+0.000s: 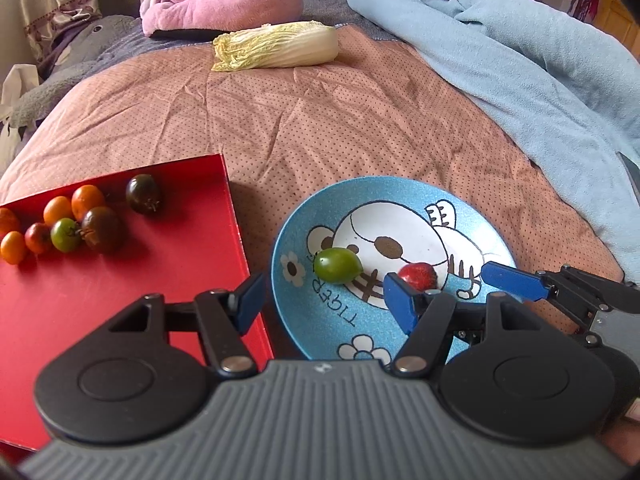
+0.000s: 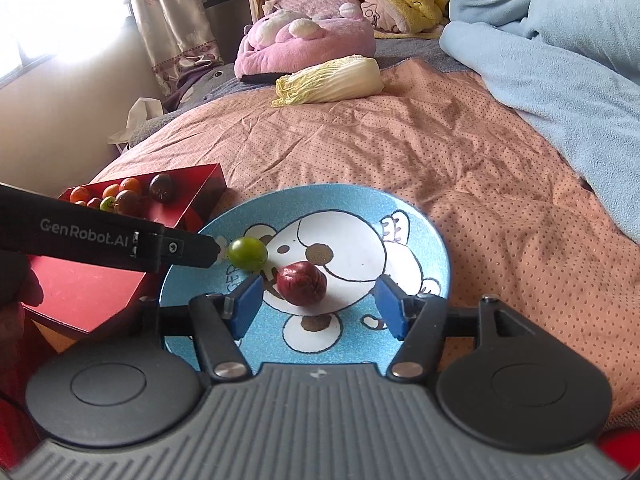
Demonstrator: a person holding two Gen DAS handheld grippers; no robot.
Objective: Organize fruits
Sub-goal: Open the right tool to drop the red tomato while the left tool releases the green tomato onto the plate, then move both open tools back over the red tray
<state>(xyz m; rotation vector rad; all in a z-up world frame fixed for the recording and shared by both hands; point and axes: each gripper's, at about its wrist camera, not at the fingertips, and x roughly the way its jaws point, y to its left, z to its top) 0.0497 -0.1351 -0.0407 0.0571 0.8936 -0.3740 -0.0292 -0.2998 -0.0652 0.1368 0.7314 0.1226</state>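
The green tomato (image 1: 337,265) lies in the blue cartoon plate (image 1: 400,194) on the bed, ahead of the left hand-held gripper (image 1: 324,300) and between the lines of its fingers; it is slightly oval, and in the left wrist view its long axis runs across, from one finger toward the other, with a dark stem spot at its left end. Just to the right of it in the plate lies a red fruit (image 2: 301,283), apart from the green one; in the right wrist view this wrinkled, dark red fruit sits ahead of the right hand-held gripper (image 2: 320,306), between the spread blue pads (image 2: 246,304). Both hand-held grippers stand wide and hold nothing; the left one's black finger reaches in from the left in the right wrist view, its tip just beside the green tomato. To the left of the plate stands a red tray (image 1: 180,264) with a cluster of orange, dark and green cherry tomatoes (image 1: 86,220); farther ahead on the pink bedspread (image 1: 320,120) lies a napa cabbage (image 1: 276,46), with a pink plush cushion (image 1: 224,0) behind it and a light blue blanket (image 1: 520,60) to the right.
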